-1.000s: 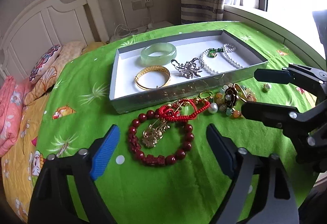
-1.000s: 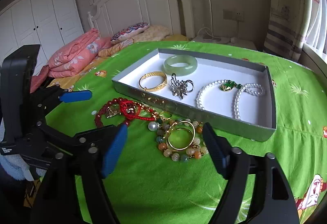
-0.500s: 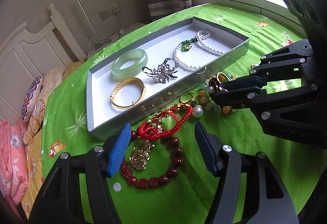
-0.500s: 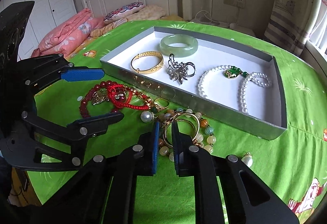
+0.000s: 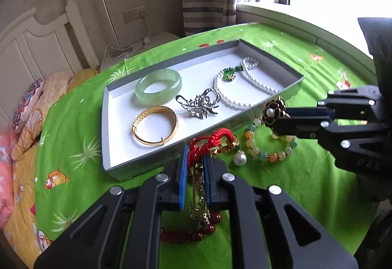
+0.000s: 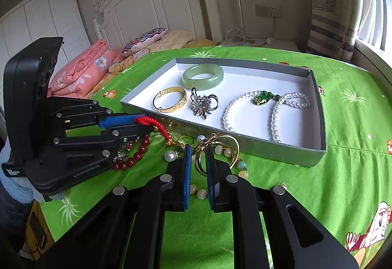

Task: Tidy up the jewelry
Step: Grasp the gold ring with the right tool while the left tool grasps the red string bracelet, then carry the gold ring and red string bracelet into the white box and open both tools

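Now the left gripper [image 5: 195, 166] is closing its jaws on the red braided cord [image 5: 213, 140], whose loop stands up between the blue pads while a gold charm [image 5: 199, 200] hangs below them, over the dark red bead bracelet [image 5: 188, 234] on the green cloth [image 5: 73, 158]. Beside it the right gripper [image 6: 198, 166] is clamped narrow on a gold ring piece [image 6: 215, 146] with a dark flower brooch [image 5: 274, 110] at its tip; this sits lifted just above the pastel bead bracelet [image 5: 269, 148] and close to the near wall of the grey tray [image 5: 117, 168]. A loose pearl drop [image 5: 240, 158] lies between the two grippers. Inside the tray lie a jade bangle [image 5: 158, 86], a gold bangle [image 5: 154, 125], a silver brooch [image 5: 201, 107] and a pearl necklace [image 5: 245, 87] with a green pendant [image 5: 229, 74], all apart from each other except the pendant on its strand
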Action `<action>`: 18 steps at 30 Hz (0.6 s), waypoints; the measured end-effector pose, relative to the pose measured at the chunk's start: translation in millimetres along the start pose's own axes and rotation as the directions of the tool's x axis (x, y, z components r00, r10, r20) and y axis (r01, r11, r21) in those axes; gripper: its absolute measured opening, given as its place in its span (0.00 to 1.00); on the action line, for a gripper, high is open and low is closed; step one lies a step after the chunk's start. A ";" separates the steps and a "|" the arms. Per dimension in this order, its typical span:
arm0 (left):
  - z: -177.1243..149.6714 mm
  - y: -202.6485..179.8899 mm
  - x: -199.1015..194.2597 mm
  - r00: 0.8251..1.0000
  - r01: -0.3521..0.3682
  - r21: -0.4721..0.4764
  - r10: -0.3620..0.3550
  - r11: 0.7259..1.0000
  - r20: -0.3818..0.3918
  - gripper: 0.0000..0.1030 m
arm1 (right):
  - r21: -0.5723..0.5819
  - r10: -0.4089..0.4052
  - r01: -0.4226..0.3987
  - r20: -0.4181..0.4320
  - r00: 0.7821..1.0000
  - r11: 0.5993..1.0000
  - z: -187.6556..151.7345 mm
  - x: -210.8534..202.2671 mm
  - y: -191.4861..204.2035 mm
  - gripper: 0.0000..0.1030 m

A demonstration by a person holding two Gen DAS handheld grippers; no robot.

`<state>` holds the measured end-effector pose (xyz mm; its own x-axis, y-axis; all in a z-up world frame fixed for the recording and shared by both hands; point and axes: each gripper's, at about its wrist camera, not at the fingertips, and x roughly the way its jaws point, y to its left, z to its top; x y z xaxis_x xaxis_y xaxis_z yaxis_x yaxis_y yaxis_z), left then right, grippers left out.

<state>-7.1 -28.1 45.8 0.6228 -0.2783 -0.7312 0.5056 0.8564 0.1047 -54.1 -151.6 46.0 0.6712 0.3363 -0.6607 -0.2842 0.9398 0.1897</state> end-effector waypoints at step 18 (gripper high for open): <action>10.5 44.0 -34.6 0.961 0.277 -0.252 -0.261 0.927 0.093 0.11 | 0.038 0.042 -0.045 0.076 0.996 0.998 -1.8 -14.5 -9.6 0.13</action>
<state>-0.1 14.7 82.8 0.5217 -0.5315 -0.6674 0.4908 0.8268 -0.2749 -62.3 -165.5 52.5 0.7088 0.3787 -0.5951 -0.2874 0.9255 0.2466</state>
